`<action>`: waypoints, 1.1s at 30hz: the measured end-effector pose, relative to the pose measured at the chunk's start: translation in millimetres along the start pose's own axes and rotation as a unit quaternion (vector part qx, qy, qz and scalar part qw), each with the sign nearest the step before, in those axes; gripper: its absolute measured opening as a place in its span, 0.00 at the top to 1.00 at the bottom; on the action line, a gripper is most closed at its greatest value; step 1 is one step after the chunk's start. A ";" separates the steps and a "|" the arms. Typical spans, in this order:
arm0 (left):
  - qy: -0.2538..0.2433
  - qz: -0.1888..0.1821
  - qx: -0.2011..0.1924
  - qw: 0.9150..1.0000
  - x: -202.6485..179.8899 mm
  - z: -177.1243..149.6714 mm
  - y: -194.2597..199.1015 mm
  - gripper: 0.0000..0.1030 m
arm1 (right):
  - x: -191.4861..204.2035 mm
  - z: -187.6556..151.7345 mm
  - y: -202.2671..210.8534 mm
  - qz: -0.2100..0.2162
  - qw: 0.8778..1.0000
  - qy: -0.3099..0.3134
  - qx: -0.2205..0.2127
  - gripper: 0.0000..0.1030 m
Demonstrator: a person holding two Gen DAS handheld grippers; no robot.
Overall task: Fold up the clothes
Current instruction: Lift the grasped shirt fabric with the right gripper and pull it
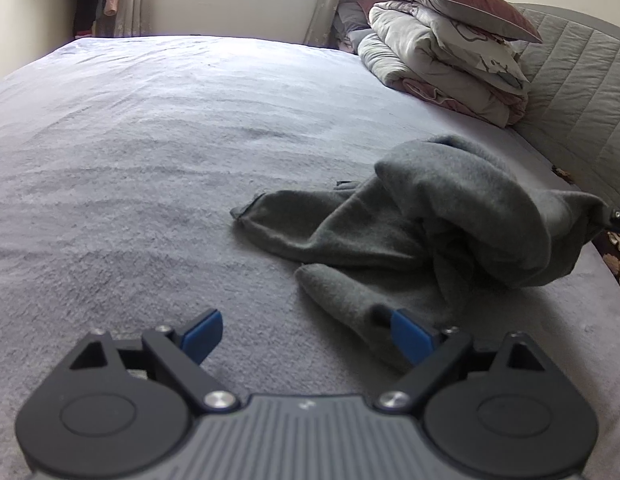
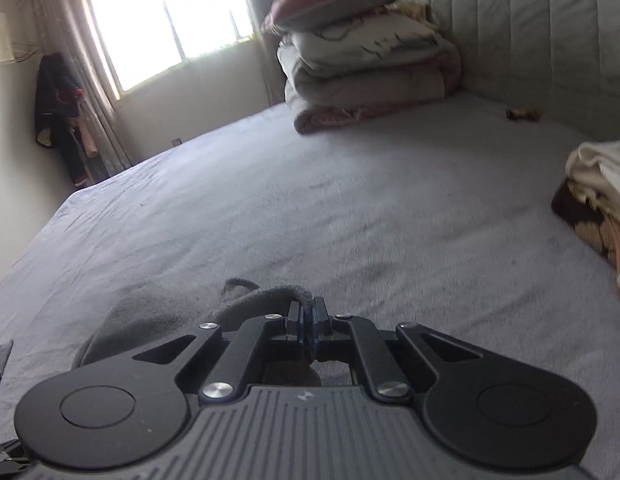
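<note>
A crumpled grey garment (image 1: 437,232) lies on the grey bed (image 1: 170,160), right of centre in the left wrist view. My left gripper (image 1: 306,336) is open and low over the bed, its right blue pad (image 1: 409,336) against the garment's near end. My right gripper (image 2: 308,316) is shut on an edge of the grey garment (image 2: 150,320) and holds it off the bed (image 2: 389,220). The lifted corner also shows at the right edge of the left wrist view (image 1: 589,208).
A stack of folded quilts and pillows (image 1: 449,52) stands at the bed's head, against a quilted headboard (image 1: 581,96). A pile of folded clothes (image 2: 601,196) sits at the right edge of the bed. A window (image 2: 166,20) and hanging clothes (image 2: 62,116) are beyond the bed.
</note>
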State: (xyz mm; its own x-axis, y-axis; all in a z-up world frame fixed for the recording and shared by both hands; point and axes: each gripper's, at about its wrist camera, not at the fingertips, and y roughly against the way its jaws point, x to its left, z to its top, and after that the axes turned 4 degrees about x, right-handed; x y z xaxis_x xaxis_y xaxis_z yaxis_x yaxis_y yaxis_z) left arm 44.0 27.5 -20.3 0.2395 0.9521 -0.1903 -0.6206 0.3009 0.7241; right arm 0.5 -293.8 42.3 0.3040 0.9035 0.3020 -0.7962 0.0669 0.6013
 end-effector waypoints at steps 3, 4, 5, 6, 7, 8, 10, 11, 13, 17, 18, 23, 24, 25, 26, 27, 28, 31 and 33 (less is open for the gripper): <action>0.000 -0.004 -0.001 1.000 -0.9 -0.4 -1.3 0.11 | 3.7 -2.7 2.2 0.005 1.000 0.005 0.003 0.92; 0.000 -0.005 -0.001 1.000 -0.9 -0.3 -1.5 0.11 | 6.2 -3.3 3.0 0.005 1.000 0.011 0.002 0.91; 0.001 -0.006 -0.001 1.000 -0.8 -0.2 -1.8 0.12 | 8.8 -4.7 3.4 0.004 1.000 0.017 0.002 0.91; 0.001 -0.007 -0.001 1.000 -0.7 -0.1 -2.0 0.13 | 10.5 -5.6 3.6 0.004 1.000 0.022 0.003 0.89; 0.002 -0.008 -0.001 1.000 -0.6 0.0 -2.2 0.13 | 11.5 -5.4 4.1 0.005 1.000 0.026 0.003 0.82; 0.002 -0.008 -0.001 1.000 -0.4 0.2 -2.5 0.14 | 12.5 -5.3 4.6 0.006 1.000 0.030 0.003 0.79; 0.005 -0.011 -0.003 1.000 0.0 0.7 -3.1 0.15 | 13.4 -4.0 6.0 0.010 0.999 0.035 0.001 0.72; 0.007 -0.013 -0.004 1.000 0.4 0.9 -3.6 0.16 | 13.7 -3.3 6.8 0.012 0.999 0.037 0.000 0.71; 0.011 -0.018 -0.005 1.000 1.1 1.1 -4.6 0.17 | 17.4 -4.8 7.4 0.019 0.999 0.045 0.003 0.68; 0.020 -0.028 -0.005 0.999 1.3 0.4 -6.8 0.21 | 26.6 -9.5 8.0 0.035 0.997 0.063 0.012 0.66; 0.022 -0.029 -0.004 0.999 1.2 0.1 -7.3 0.23 | 28.8 -10.7 8.1 0.039 0.997 0.068 0.014 0.65; 0.025 -0.030 -0.005 0.999 1.9 2.3 -4.8 0.23 | 40.8 -17.2 8.4 0.058 0.994 0.091 0.025 0.64; 0.027 -0.031 -0.007 0.999 2.9 3.2 -3.6 0.23 | 43.9 -18.7 7.6 0.059 0.993 0.096 0.028 0.64; 0.030 -0.032 -0.009 0.999 4.2 4.2 -2.2 0.23 | 46.5 -20.0 6.6 0.061 0.993 0.101 0.030 0.64; 0.033 -0.033 -0.011 0.999 5.5 5.1 -0.9 0.23 | 48.4 -21.5 5.7 0.062 0.992 0.105 0.033 0.64; 0.037 -0.034 -0.012 0.999 6.9 6.0 0.1 0.23 | 50.3 -23.1 4.7 0.062 0.992 0.108 0.035 0.64; 0.040 -0.035 -0.013 0.998 8.3 7.0 1.0 0.23 | 52.2 -24.9 3.6 0.063 0.991 0.111 0.038 0.64; 0.046 -0.038 -0.013 0.998 11.6 9.2 2.7 0.23 | 57.5 -30.4 1.3 0.067 0.990 0.117 0.048 0.64; 0.048 -0.038 -0.009 0.998 13.0 10.7 2.6 0.23 | 60.0 -33.8 1.2 0.077 0.988 0.117 0.057 0.64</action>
State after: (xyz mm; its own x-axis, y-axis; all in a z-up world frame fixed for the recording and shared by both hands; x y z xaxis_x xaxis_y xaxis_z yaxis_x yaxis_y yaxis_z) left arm 53.5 40.1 -13.8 0.2149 0.9269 -0.3077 -0.6174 0.3730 0.6926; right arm 0.1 -225.2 36.2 0.0437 0.9732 0.2258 -0.7550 -0.1158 0.6454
